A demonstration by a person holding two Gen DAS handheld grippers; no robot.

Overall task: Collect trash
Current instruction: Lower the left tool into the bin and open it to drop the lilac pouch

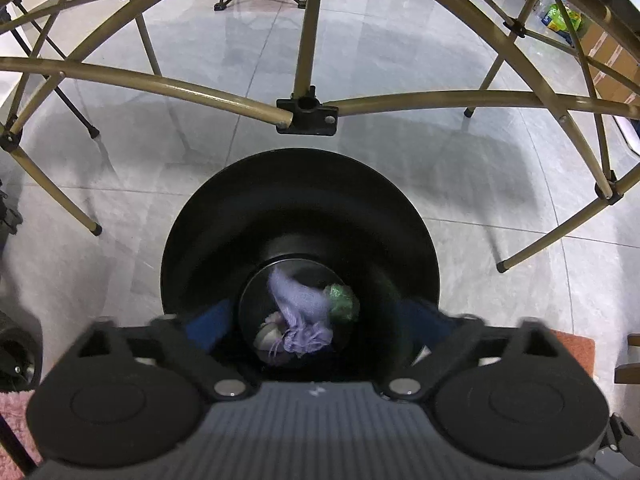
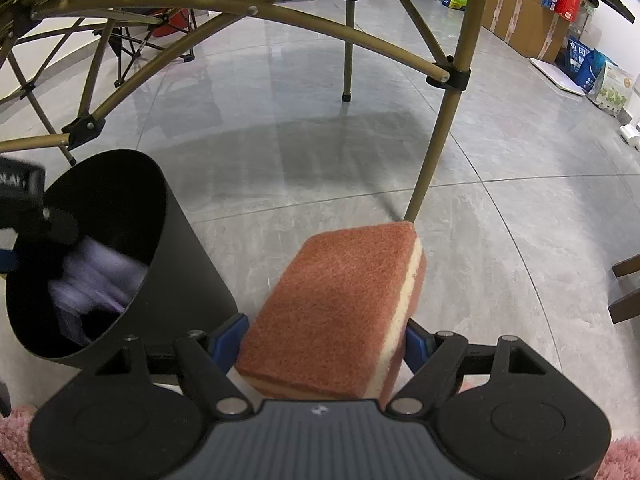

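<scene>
A black round trash bin [image 1: 224, 216] stands on the grey tiled floor, seen from above in the left wrist view. Inside lie a lilac cloth [image 1: 300, 300], a green crumpled piece [image 1: 341, 301] and a pale scrap [image 1: 269, 334]. My left gripper [image 1: 316, 332] hangs open over the bin mouth, holding nothing. My right gripper [image 2: 324, 340] is shut on a red-brown sponge [image 2: 340, 300] with a cream middle layer, to the right of the bin [image 2: 188, 280]. The lilac cloth [image 2: 96, 276] shows blurred inside the bin.
Gold folding-table legs and struts [image 1: 308, 108] cross above and behind the bin. One leg [image 2: 436, 148] stands just beyond the sponge. Cardboard boxes and bags [image 2: 532, 12] line the far right wall. A folding chair [image 2: 160, 12] is at the back. Pink rug [image 2: 16, 444] lies at the near edge.
</scene>
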